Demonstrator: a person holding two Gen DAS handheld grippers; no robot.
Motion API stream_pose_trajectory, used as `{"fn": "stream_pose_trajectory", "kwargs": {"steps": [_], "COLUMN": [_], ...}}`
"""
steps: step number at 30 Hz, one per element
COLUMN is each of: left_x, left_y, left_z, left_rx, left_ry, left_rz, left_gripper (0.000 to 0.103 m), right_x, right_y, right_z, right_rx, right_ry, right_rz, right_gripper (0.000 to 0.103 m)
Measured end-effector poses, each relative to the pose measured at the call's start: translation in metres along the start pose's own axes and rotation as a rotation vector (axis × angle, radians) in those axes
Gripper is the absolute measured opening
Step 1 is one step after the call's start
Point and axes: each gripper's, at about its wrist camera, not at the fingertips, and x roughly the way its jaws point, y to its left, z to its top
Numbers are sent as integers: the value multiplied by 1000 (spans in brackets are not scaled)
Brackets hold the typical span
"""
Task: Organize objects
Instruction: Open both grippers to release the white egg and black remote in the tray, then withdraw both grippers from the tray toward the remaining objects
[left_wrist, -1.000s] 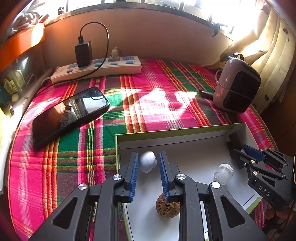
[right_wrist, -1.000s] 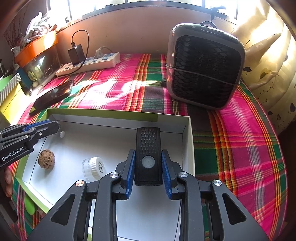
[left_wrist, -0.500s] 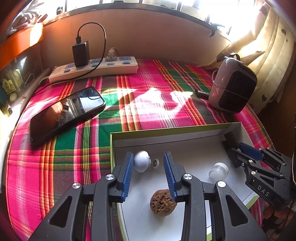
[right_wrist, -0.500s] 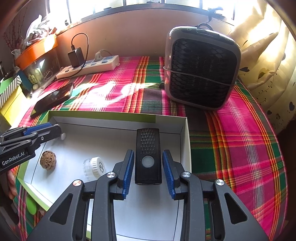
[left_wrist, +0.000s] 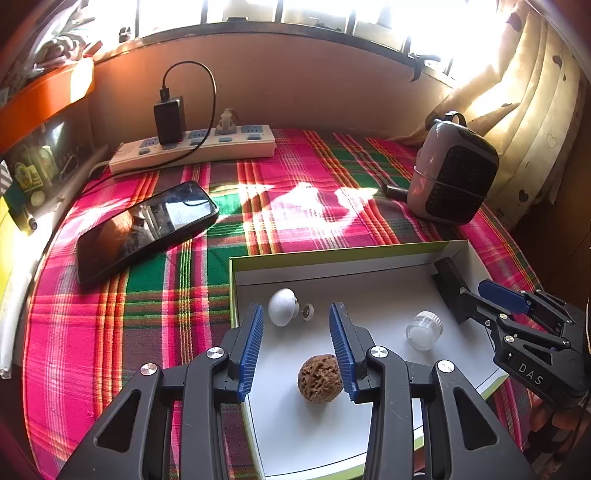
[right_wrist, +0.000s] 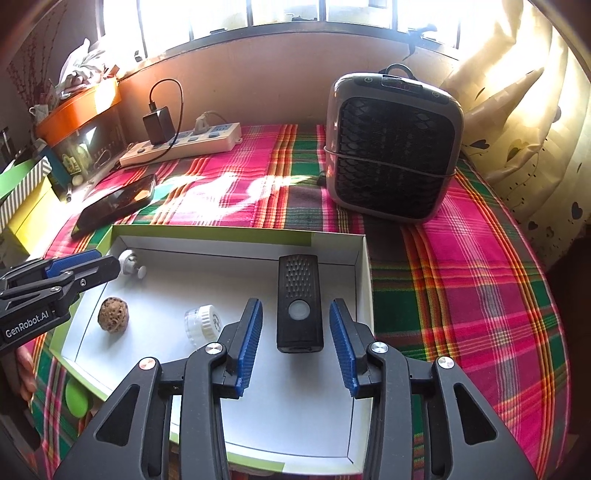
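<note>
A shallow white box with a green rim (left_wrist: 332, 254) (right_wrist: 207, 236) lies on the plaid cloth. Inside it are a white knob (left_wrist: 282, 306) (right_wrist: 129, 263), a brown walnut (left_wrist: 318, 376) (right_wrist: 112, 315), a small clear jar with a white cap (left_wrist: 424, 329) (right_wrist: 201, 323) and a black remote (right_wrist: 300, 302) (left_wrist: 448, 282). My left gripper (left_wrist: 297, 328) hangs over the box's left part, its jaws opening, the knob free just beyond its tips. My right gripper (right_wrist: 295, 325) has its jaws opening too, the remote lying loose between them.
A black phone (left_wrist: 144, 229) (right_wrist: 118, 203) lies left of the box. A power strip with a charger (left_wrist: 192, 147) (right_wrist: 181, 142) runs along the back wall. A grey heater (right_wrist: 393, 144) (left_wrist: 452, 184) stands at the back right, curtains behind it.
Both grippers were shut, the left on the white knob and the right on the remote. Both have let go; the jaws stand apart and both things rest in the box.
</note>
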Motion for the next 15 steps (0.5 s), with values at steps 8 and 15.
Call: {"fn": "stream_pose_trajectory", "kwargs": {"steps": [8,15], "left_x": [-22,-42], "left_y": [1,3], "left_z": [-8,-22], "left_rx": [-9,-21], "left_ry": [-30,-46], "left_rz": [7,4], "left_gripper": [36,36], "right_x": [-18,-38], "right_y": [2,6], "right_z": [-7,-16], "right_rx": [0,-6], "right_ry": [-25,-51], "right_rz": [-6,0], "right_gripper": [40,40]}}
